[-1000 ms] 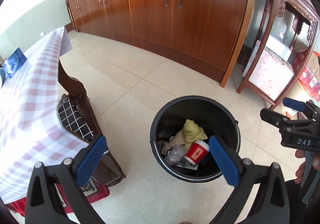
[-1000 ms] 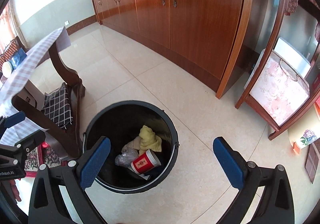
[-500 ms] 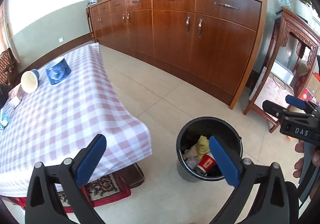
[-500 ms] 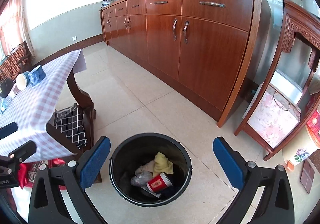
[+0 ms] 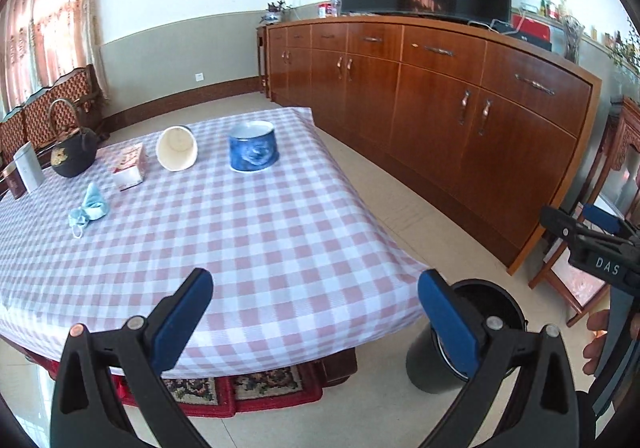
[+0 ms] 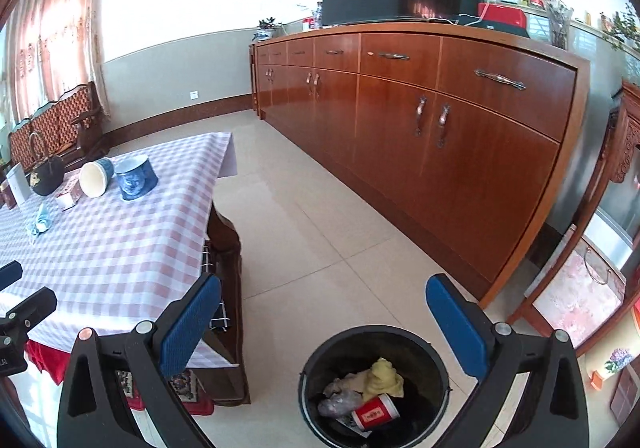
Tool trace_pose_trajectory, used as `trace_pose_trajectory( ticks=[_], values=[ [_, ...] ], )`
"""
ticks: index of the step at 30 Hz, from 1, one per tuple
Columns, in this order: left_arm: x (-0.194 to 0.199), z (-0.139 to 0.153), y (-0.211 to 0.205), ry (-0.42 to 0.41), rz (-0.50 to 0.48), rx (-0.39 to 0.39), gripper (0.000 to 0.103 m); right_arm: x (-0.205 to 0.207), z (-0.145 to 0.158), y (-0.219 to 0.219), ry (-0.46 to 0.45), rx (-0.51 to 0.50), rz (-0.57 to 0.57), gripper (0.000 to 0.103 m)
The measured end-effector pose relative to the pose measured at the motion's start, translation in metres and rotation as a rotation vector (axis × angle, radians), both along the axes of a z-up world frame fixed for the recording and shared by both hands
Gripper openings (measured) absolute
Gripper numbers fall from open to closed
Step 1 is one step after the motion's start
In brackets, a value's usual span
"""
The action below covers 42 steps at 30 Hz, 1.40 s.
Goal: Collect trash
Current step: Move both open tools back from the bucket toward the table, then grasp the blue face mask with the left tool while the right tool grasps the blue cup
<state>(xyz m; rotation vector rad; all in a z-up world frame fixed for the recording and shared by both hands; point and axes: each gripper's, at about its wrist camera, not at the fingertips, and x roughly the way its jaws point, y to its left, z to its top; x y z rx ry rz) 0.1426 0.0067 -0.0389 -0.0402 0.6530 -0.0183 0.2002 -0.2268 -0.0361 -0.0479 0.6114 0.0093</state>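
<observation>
Both views have lifted from the round black plastic bin (image 6: 374, 384) toward the checked-cloth surface (image 5: 224, 232); left claw (image 5: 314, 312) and right claw (image 6: 324, 318) are released, empty, ready for the crumpled light-blue mask (image 5: 89, 209) at 10 o'clock.

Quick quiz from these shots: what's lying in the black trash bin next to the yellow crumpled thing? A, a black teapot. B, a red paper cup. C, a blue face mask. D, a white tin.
B: in the right wrist view a red paper cup lies on its side in the trash bin just below the yellow wad; the mask, teapot and tin are on the table.
</observation>
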Motion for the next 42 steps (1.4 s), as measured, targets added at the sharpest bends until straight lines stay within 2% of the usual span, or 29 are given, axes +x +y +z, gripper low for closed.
trace_pose_trajectory(
  ticks=[4, 10, 20, 28, 33, 42],
  values=[
    [-0.005, 0.000, 0.039, -0.014, 0.082, 0.001, 0.103, 0.012, -0.001, 0.040, 0.059, 0.009, 0.141, 0.103],
    [-0.012, -0.004, 0.098, -0.013, 0.198, 0.016, 0.103, 0.024, -0.002, 0.109, 0.063, -0.011, 0.303, 0.103],
    [-0.003, -0.015, 0.188, 0.023, 0.327, 0.035, 0.103, 0.063, -0.010, 0.211, 0.103, -0.032, 0.464, 0.103],
    [0.028, -0.025, 0.239, 0.034, 0.379, 0.012, 0.102, 0.107, -0.010, 0.248, 0.114, -0.036, 0.482, 0.103],
    [0.063, -0.036, 0.261, 0.069, 0.373, -0.018, 0.092, 0.150, -0.019, 0.265, 0.136, -0.041, 0.467, 0.103],
    [0.117, -0.057, 0.284, 0.147, 0.357, -0.041, 0.091, 0.221, -0.041, 0.286, 0.188, -0.015, 0.433, 0.103]
  ],
)
